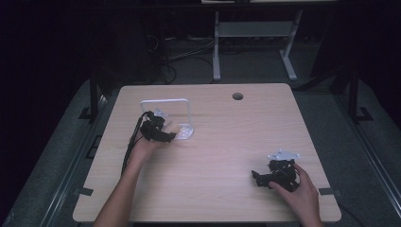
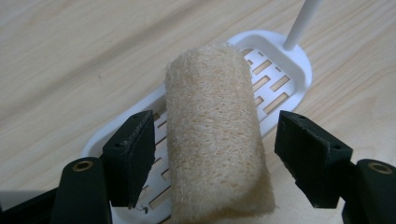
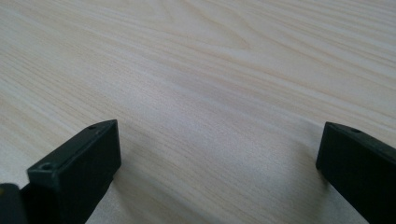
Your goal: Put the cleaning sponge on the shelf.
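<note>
On one white rack (image 2: 289, 70), one loofah roll (image 2: 212, 130), two claws spread.

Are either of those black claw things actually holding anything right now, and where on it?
Nothing is held. The left tool straddles the loofah sponge on the white slotted tray, but gaps show on both sides. The right tool stands open over the table.

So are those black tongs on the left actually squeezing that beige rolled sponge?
Apart. The left gripper view shows the left tongs open, with a gap on each side of the beige rolled sponge, which rests on the white slotted plastic tray.
</note>
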`<state>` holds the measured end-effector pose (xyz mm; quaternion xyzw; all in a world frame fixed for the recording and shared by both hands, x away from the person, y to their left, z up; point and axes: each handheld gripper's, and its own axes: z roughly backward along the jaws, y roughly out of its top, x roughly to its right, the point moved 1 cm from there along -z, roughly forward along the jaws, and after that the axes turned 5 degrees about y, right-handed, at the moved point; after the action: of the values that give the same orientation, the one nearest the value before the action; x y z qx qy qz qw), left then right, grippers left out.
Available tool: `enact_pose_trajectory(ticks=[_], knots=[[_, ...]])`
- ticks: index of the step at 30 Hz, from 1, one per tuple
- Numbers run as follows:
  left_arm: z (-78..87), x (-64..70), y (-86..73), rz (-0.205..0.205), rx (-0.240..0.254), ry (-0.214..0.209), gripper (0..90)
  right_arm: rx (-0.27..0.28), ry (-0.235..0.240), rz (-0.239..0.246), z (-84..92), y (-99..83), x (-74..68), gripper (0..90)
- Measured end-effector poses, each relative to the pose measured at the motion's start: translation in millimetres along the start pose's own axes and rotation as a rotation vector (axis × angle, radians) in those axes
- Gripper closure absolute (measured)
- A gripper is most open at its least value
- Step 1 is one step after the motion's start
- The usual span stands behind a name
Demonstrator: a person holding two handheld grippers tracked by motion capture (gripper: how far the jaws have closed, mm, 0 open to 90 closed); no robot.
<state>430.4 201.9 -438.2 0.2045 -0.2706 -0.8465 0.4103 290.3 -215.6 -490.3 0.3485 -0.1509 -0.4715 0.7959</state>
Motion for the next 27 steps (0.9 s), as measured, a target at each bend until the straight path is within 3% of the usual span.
enact_pose_trajectory(ticks=[6,10,15,21,27], knots=[[17.3,3.2,0.7,-0.023,0.031,0.010,32.7,0.000,0.000,0.000,0.0,0.0,0.0,0.0],[30.3,5.4,-2.8,-0.017,0.068,-0.001,42.4,0.000,0.000,0.000,0.0,0.0,0.0,0.0],[42.7,7.6,-7.1,-0.012,0.096,-0.036,60.7,0.000,0.000,0.000,0.0,0.0,0.0,0.0],[50.6,10.9,-11.5,-0.015,0.090,-0.121,88.7,0.000,0.000,0.000,0.0,0.0,0.0,0.0],[46.9,17.9,-16.0,-0.015,0.084,-0.178,89.9,0.000,-0.001,-0.001,0.0,0.0,0.0,0.0]])
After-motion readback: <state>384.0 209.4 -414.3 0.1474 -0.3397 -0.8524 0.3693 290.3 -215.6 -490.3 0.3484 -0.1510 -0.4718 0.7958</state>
